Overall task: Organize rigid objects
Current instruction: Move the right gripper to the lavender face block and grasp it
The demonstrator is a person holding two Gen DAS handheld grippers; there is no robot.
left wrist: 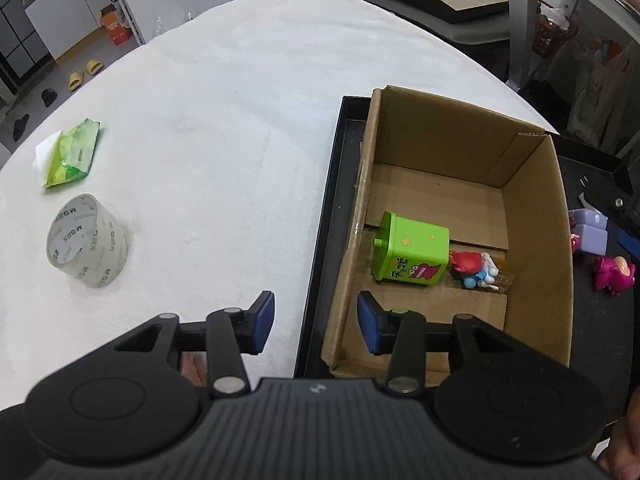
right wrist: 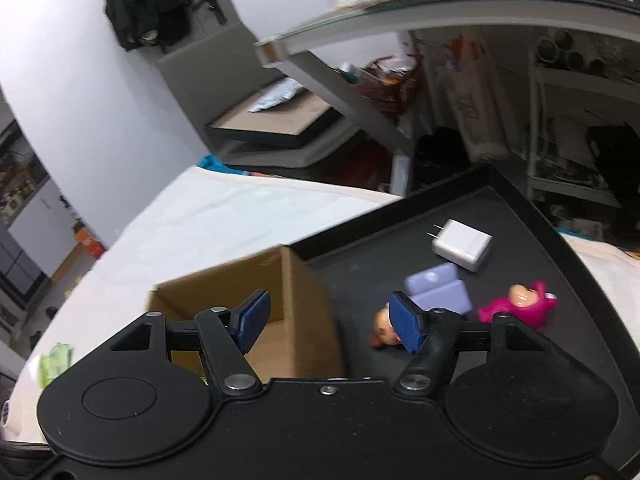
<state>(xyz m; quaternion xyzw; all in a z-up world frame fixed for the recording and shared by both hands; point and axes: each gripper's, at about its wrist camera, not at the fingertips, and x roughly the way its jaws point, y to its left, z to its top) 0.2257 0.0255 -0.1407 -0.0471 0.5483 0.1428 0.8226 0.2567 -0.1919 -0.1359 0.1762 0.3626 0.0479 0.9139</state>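
the cardboard box (left wrist: 532, 216) sits on the left part of a black tray (left wrist: 320, 280) on the white-covered table (left wrist: 224, 120). inside it: one green toy bin (left wrist: 412, 256) on its side, one small red-and-blue figure (left wrist: 474, 270) touching it. left tool (left wrist: 316, 326) hovers over the box's near left wall, spread wide, holding nothing. right tool (right wrist: 330, 320) is spread and empty too, above the tray where one pink figure (right wrist: 520, 306), one purple block (right wrist: 438, 286) and one white charger (right wrist: 462, 245) lie. one tape roll (left wrist: 88, 240) and one green packet (left wrist: 74, 152) on the table.
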